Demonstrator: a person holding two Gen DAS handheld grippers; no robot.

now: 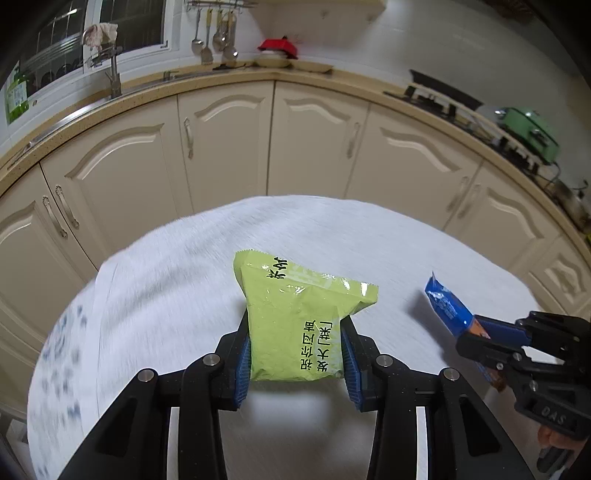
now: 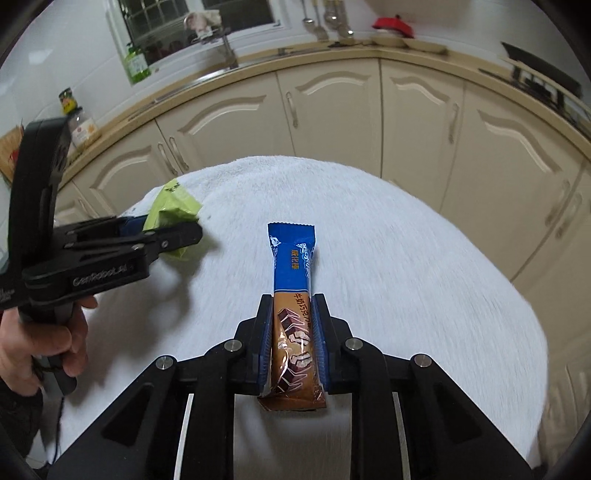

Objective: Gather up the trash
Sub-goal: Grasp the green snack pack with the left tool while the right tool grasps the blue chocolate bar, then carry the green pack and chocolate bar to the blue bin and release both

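I see cream cabinet doors (image 1: 221, 125) under a tan countertop (image 1: 314, 75), a faucet (image 1: 114, 74) below a dark window (image 1: 133, 22), utensils (image 1: 218, 37) hanging on the white wall, and a white-clothed table (image 1: 184, 258).

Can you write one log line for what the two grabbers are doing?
left gripper: shut on green packet | right gripper: shut on wafer bar | both over white cloth

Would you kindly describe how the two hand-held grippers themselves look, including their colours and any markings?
Both are matte black plastic tools with angular linkage arms, silver pivot bolts and ribbed blue pads inside the fingers. The left hand-held gripper shows white "GenRobot.AI" lettering on its side in the right wrist view; the right hand-held gripper bears embossed letters on its body in the left wrist view. The hand wears a dark sleeve.
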